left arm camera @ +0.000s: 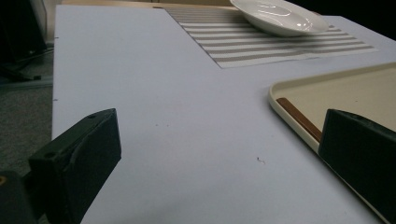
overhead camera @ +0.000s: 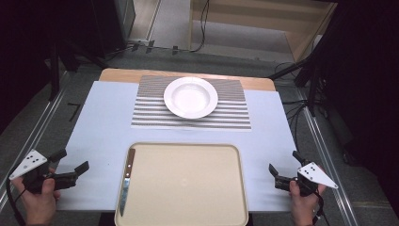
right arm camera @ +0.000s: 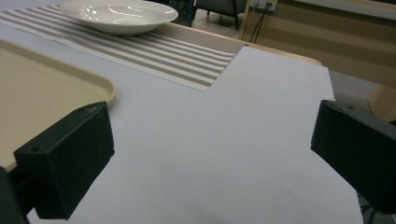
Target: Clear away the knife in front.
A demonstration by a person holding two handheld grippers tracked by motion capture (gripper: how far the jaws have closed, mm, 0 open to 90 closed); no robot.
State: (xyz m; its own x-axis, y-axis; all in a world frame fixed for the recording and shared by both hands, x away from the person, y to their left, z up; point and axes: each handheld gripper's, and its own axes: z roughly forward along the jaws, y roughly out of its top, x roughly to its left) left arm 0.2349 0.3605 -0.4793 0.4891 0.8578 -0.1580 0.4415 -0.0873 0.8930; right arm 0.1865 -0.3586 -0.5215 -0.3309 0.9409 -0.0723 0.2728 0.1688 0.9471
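From the high view, a knife (overhead camera: 126, 181) with a brown handle and slim steel blade lies along the left inner edge of a beige tray (overhead camera: 188, 216) on the white surface (overhead camera: 103, 122); the left claw (overhead camera: 74, 161) and right claw (overhead camera: 282, 165) hover spread at either side, holding nothing. In the left gripper view, the knife's brown handle (left arm camera: 299, 119) shows just inside the tray's rim (left arm camera: 280, 100), jaws wide apart. In the right gripper view, a white plate (right arm camera: 119, 16) sits on a striped mat (right arm camera: 177, 58).
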